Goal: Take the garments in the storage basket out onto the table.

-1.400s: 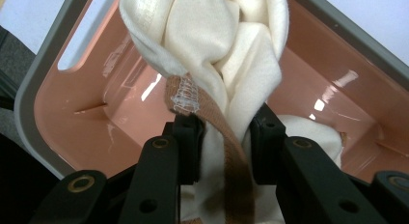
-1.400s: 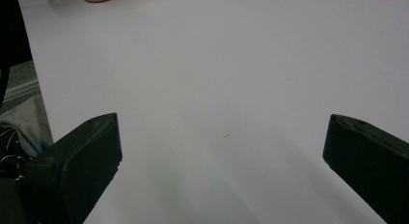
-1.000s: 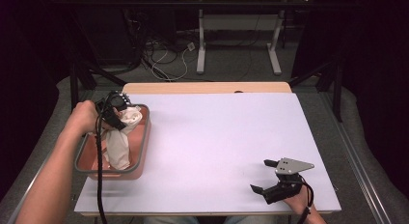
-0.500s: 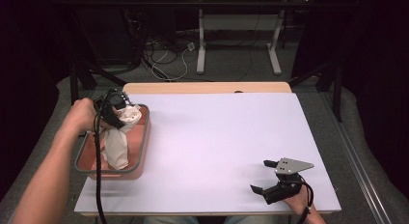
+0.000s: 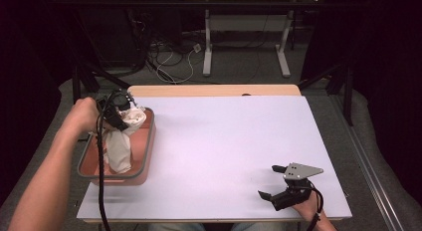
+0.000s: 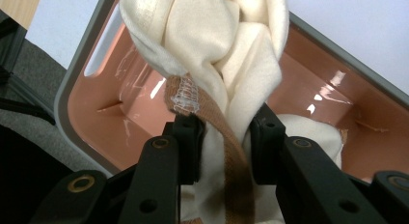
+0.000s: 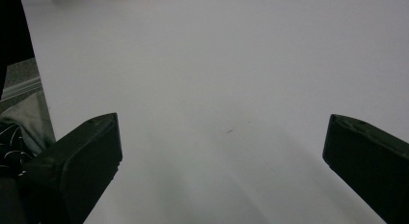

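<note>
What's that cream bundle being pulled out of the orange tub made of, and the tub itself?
The bundle looks like soft woven cloth, matte cream: it folds and twists, with a brown strap sewn on by visible white stitches. The tub looks like hard glossy plastic, orange-brown inside with a grey rim: light glints off its smooth walls. The left gripper pinches the cloth.

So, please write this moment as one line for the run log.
left tool: shut on cream cloth | cloth: lifted partly from orange bin | right tool: open, on table
</note>
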A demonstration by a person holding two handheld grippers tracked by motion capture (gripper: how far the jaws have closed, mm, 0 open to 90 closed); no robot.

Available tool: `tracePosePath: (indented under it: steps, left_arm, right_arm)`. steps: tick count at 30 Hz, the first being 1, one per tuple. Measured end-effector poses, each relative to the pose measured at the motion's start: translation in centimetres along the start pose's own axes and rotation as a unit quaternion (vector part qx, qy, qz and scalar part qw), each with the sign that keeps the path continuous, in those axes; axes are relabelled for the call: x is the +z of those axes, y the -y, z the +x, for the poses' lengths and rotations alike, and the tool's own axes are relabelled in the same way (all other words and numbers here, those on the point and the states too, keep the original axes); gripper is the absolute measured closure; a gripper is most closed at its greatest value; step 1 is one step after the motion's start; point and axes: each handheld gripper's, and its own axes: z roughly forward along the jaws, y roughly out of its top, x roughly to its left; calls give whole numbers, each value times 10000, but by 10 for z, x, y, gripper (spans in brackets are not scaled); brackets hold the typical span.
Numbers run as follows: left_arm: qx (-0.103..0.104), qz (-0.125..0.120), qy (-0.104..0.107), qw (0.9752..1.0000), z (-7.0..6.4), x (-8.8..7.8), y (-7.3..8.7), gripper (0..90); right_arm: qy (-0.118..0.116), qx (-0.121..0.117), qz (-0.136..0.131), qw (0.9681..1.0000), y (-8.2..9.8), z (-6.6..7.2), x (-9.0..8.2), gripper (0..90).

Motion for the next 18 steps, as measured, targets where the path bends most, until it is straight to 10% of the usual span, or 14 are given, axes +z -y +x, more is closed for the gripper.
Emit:
tracePosePath:
  steps: [18]
  left_arm:
    - [133, 20, -78, 9999, -3, -17, -5, 699]
  right_arm:
    - [10, -4, 11, 10000, 0, 0, 0, 0]
